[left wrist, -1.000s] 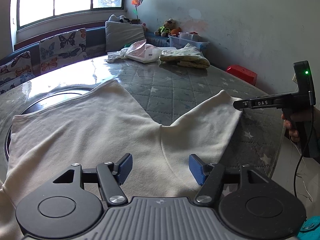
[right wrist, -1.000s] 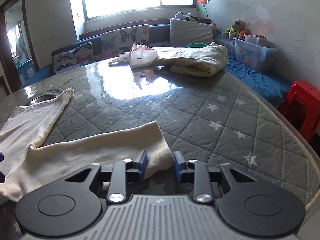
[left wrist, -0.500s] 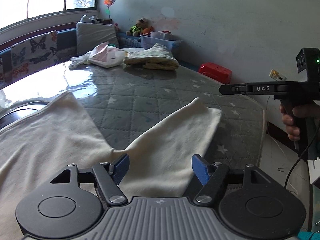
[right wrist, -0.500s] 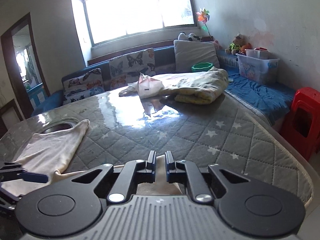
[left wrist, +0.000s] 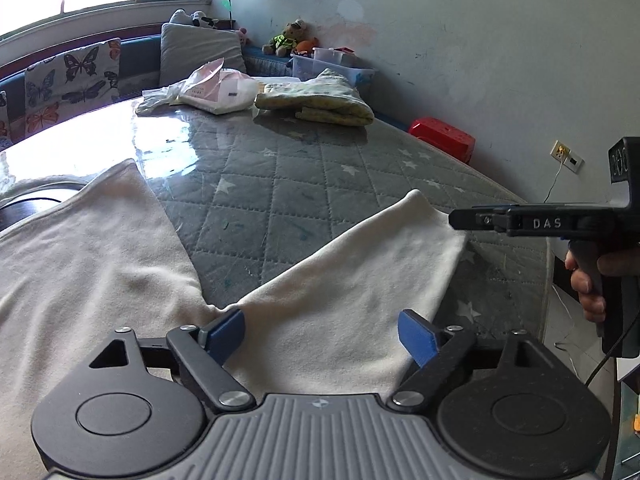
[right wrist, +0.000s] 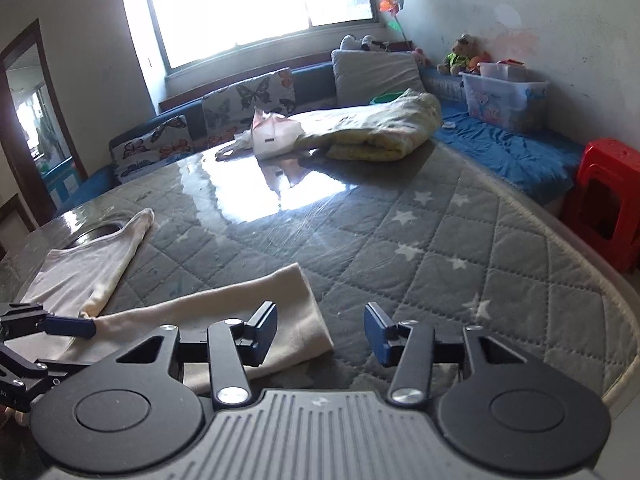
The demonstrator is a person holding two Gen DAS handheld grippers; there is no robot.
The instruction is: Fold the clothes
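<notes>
My left gripper [left wrist: 320, 330] is opening over the cream trousers [left wrist: 352, 280], pinching nothing. My right gripper [right wrist: 320, 330] is opening too, empty above the table [right wrist: 440, 260].

Open quilted counter [right wrist: 420, 240] is left ahead of both grippers; passage is blocked only far off by a folded blanket [right wrist: 372, 132] and plastic bag [left wrist: 216, 90].

A garment [left wrist: 100, 264] lies spread on the table [left wrist: 360, 184] at its near edge, one leg [left wrist: 360, 272] reaching right. At the table's far side sit a bag [left wrist: 216, 92] and, right of it, a folded blanket [left wrist: 320, 100]. Behind them runs a bench with cushions [right wrist: 248, 96]; a stool [right wrist: 604, 200] stands right of the table.
</notes>
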